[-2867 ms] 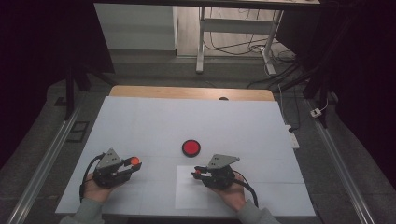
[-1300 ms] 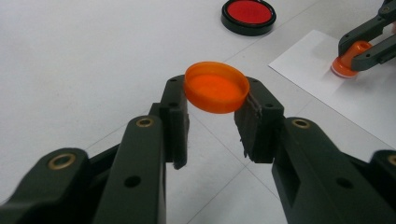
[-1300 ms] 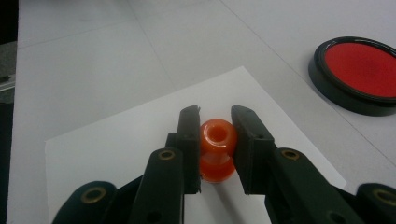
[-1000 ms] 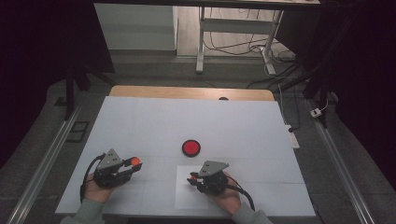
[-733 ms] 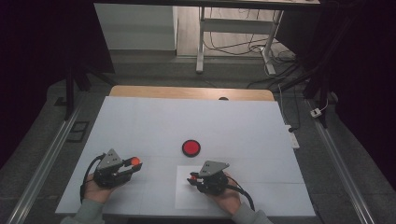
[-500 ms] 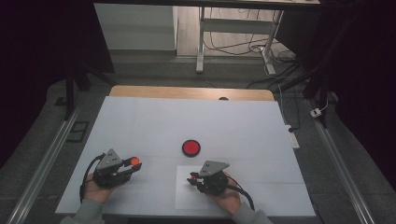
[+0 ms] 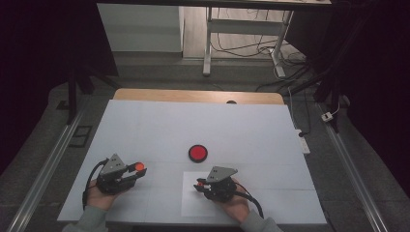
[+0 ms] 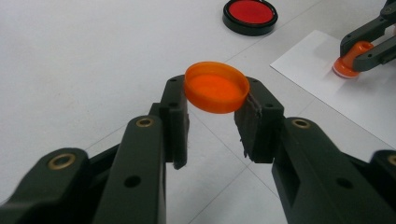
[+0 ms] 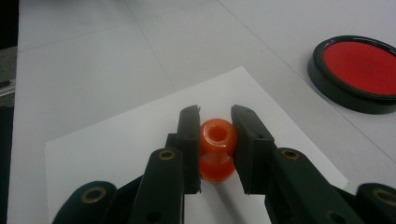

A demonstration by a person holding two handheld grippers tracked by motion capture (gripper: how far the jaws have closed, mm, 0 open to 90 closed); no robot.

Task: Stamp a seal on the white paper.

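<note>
both forearms are brought in from the near edge of the table, each hand wrapped around the body of its gripper and held low over the surface. the left gripper (image 7: 138, 170) is pointed toward the right, its jaws clamped on an orange cap (image 8: 216, 87). the right gripper (image 7: 198, 184) is pointed toward the left, its jaws closed on a small orange stamp (image 9: 217, 148).

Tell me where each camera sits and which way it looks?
High view: above the person's side, looking forward and down on the table; both hands and sleeves show.
Left gripper view: on the left gripper, looking along its jaws at the orange cap.
Right gripper view: on the right gripper, looking along its jaws at the orange stamp.
All three share the red ink pad.
</note>
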